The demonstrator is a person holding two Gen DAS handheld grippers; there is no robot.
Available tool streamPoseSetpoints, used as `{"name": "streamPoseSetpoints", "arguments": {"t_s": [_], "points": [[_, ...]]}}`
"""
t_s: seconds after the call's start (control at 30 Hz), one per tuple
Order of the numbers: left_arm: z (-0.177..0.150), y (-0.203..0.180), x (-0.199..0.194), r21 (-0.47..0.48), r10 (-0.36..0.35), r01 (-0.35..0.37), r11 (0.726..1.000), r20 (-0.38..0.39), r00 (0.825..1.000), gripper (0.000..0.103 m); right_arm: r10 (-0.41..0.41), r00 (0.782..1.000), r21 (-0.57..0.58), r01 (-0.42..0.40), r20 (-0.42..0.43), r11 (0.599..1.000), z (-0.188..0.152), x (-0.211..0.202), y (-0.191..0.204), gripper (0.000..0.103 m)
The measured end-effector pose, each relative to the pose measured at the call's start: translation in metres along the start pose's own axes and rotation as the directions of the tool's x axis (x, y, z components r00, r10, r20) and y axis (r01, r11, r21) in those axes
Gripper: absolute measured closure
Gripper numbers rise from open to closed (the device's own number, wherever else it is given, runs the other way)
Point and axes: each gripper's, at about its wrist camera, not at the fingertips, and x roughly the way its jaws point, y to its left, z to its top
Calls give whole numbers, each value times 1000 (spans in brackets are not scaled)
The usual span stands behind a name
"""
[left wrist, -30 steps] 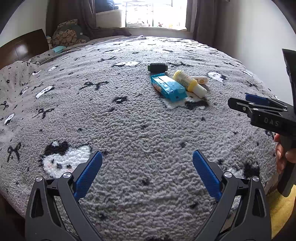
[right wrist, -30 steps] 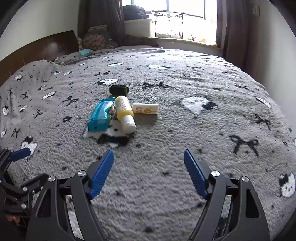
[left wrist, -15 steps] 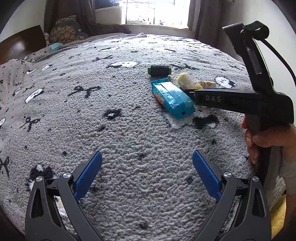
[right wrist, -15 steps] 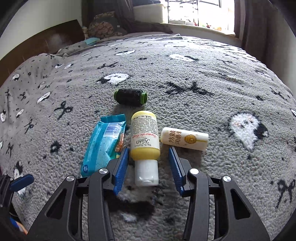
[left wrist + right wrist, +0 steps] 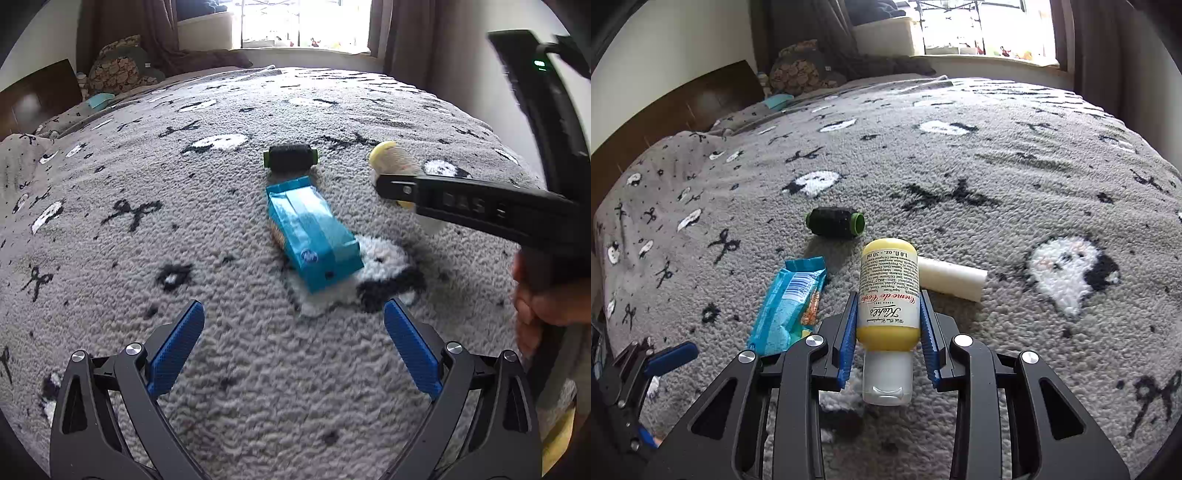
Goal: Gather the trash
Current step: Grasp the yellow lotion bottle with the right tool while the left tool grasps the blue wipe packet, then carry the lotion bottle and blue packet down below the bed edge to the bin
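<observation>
A small yellow bottle (image 5: 888,273) with a white cap lies between the blue pads of my right gripper (image 5: 888,295). Its jaws are closing and the pads press the bottle's sides. In the left wrist view the bottle (image 5: 391,158) sticks out past the right gripper (image 5: 391,186), its far end raised. A blue snack wrapper (image 5: 314,236) (image 5: 786,306) lies left of the bottle. Behind it rests a black spool with green ends (image 5: 290,158) (image 5: 834,221). A white tube (image 5: 955,277) lies right of the bottle. My left gripper (image 5: 293,305) hangs open and empty, short of the wrapper.
Everything lies on a bed with a grey patterned blanket (image 5: 147,258). A dark headboard (image 5: 683,110) and pillows (image 5: 801,70) stand at the far left, with a window (image 5: 979,26) and curtains behind. A person's hand (image 5: 535,310) holds the right gripper at the right edge.
Both grippers moved forward toward the trash. The right gripper's jaws came from wide open to closed around the yellow bottle. The left gripper stayed open.
</observation>
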Motion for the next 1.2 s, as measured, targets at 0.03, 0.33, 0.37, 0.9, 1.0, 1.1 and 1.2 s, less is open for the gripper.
{"name": "streamPoseSetpoints", "arguments": {"t_s": [0.03,0.33,0.37,0.9,1.0,1.1,1.2], "points": [[7,-1,5,-5,4,-4,1000,-1,1000,11,-9,1000,-3,9,13,1000,0,-8,-3,71],[40,-4,49,-55,35,-38,998,-58,998,30,-92,992,-46,96,82,994,-16,-58,-25,71],[41,-5,52,-54,36,-39,998,-67,997,31,-90,992,-46,95,85,994,-19,-63,-27,71],[-10,-20,-10,72,-12,15,997,-41,999,65,-145,976,-116,165,164,980,-84,-148,-3,71],[-31,-25,-38,107,-31,33,994,-18,999,65,-156,972,-121,179,176,976,-101,-165,0,71],[-53,-30,-68,144,-43,41,989,11,999,65,-167,968,-123,192,189,974,-122,-184,2,71],[-74,-31,-98,158,-59,52,986,42,997,65,-180,962,-119,207,205,971,-142,-202,5,71]]}}
